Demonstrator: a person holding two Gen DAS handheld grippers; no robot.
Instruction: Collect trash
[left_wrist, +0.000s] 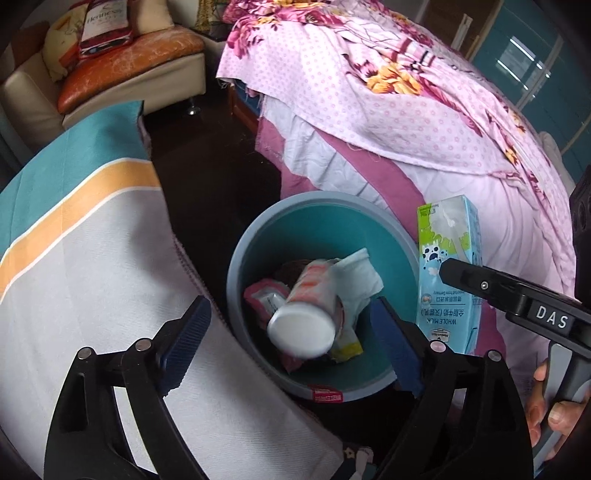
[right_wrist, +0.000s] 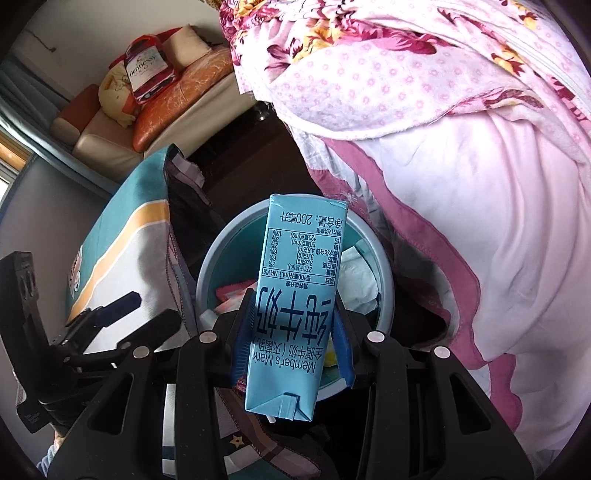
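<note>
The right gripper (right_wrist: 291, 332) is clamped on a light blue milk carton (right_wrist: 295, 295), its blue-padded fingers (right_wrist: 242, 339) pressing the two narrow sides of the lower half. The carton hangs upside down (the Member's Mark print and the nutrition table read inverted), with its folded end nearest the camera. Seen from the left wrist, the same carton (left_wrist: 448, 273) stands upright in the black finger of the right gripper (left_wrist: 480, 282), just beside the right rim of the bin and above it; part of the person's hand (left_wrist: 554, 402) shows on the handle at the lower right.

The left gripper (left_wrist: 291, 347) holds nothing, its jaws spread wide, one ribbed blue pad (left_wrist: 184, 347) over the striped cloth and the other at the bin's near rim. In the right wrist view it (right_wrist: 122, 317) sits at the left, beside the bin.

Below both grippers stands a round grey-blue trash bin (left_wrist: 251, 243) with a teal inside. In it lie a white cylindrical bottle (left_wrist: 306, 314) with orange print, tilted base up, a crumpled white tissue (left_wrist: 358, 273), a pink wrapper (left_wrist: 262, 295) and a yellow-edged packet (left_wrist: 347, 347).

To the left of the bin is a teal, yellow and white striped cloth (left_wrist: 74, 229). To the right hangs pink floral bedding (left_wrist: 424, 110). Farther back a cream sofa (left_wrist: 173, 77) carries an orange cushion (left_wrist: 122, 62) and a Hennessy bag (left_wrist: 107, 26).
</note>
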